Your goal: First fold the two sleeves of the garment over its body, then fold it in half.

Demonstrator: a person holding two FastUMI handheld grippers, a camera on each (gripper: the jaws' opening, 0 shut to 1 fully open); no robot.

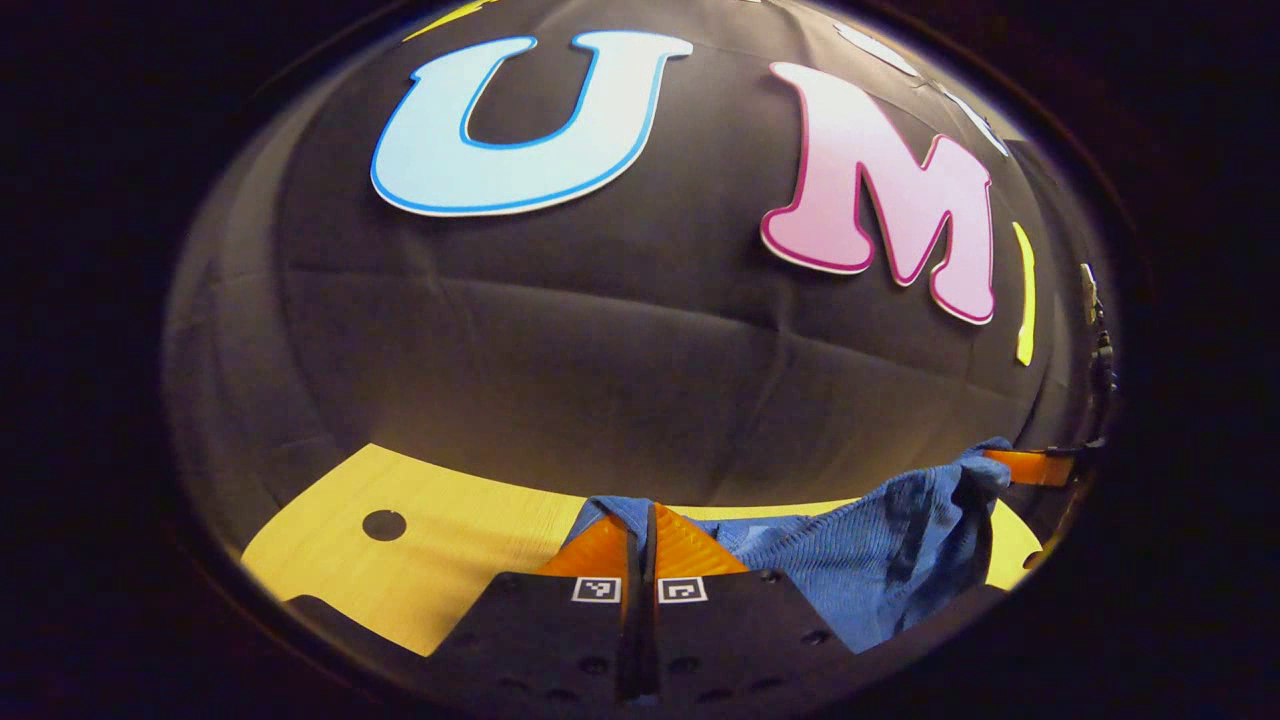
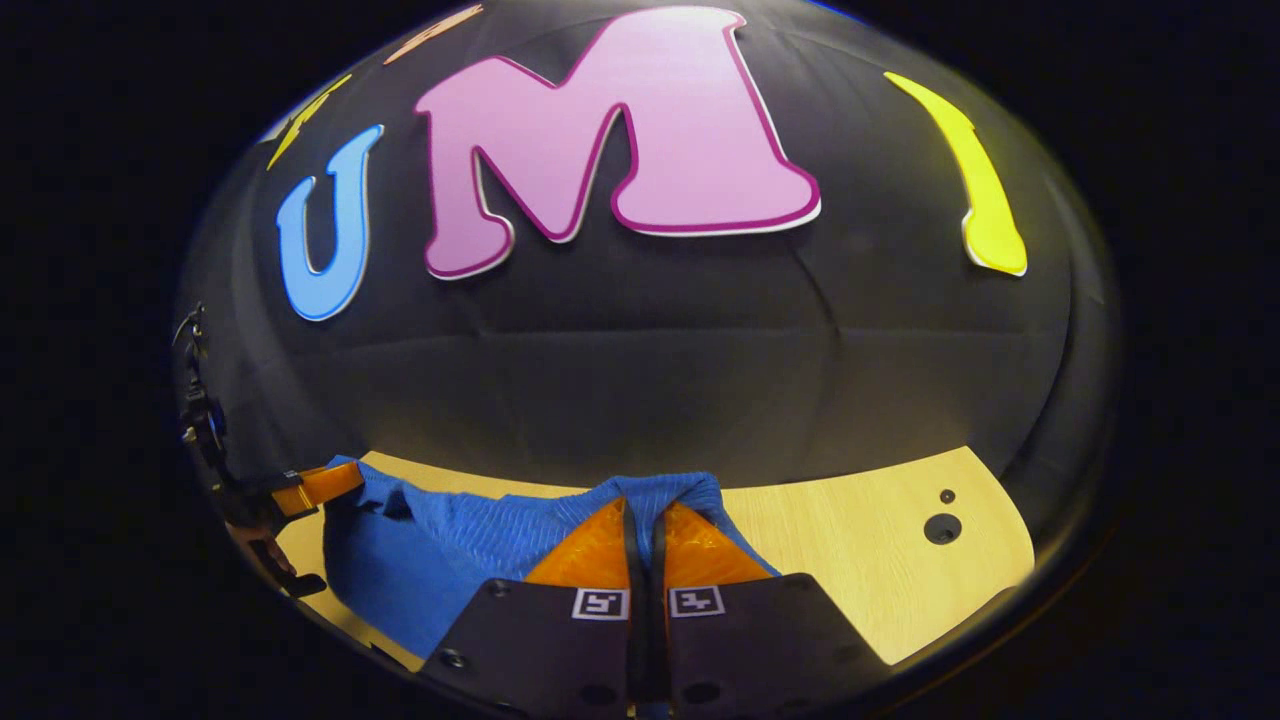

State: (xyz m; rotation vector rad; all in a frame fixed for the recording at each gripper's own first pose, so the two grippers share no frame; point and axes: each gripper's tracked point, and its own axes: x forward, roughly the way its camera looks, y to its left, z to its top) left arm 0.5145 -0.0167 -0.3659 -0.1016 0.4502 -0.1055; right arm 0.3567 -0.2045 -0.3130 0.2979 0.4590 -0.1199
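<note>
In the left gripper view the left gripper point(image 1: 641, 530) has its two fingers drawn nearly together, pinching an edge of the blue garment point(image 1: 860, 570) between them. From there the garment stretches away to the right, low over the light wooden counter point(image 1: 450, 560), and bunches up where the right gripper point(image 1: 1030, 467) holds its far end at the edge of that view. In the right gripper view the right gripper point(image 2: 642, 525) is likewise clamped on the blue cloth, which humps over its fingertips, and the garment point(image 2: 450, 560) runs off to the left toward the left gripper point(image 2: 318, 485). The garment's long axis thus lies from one gripper to the other, across the counter point(image 2: 880, 560) in front of the booth wall. Which end is collar or hem cannot be told
</note>
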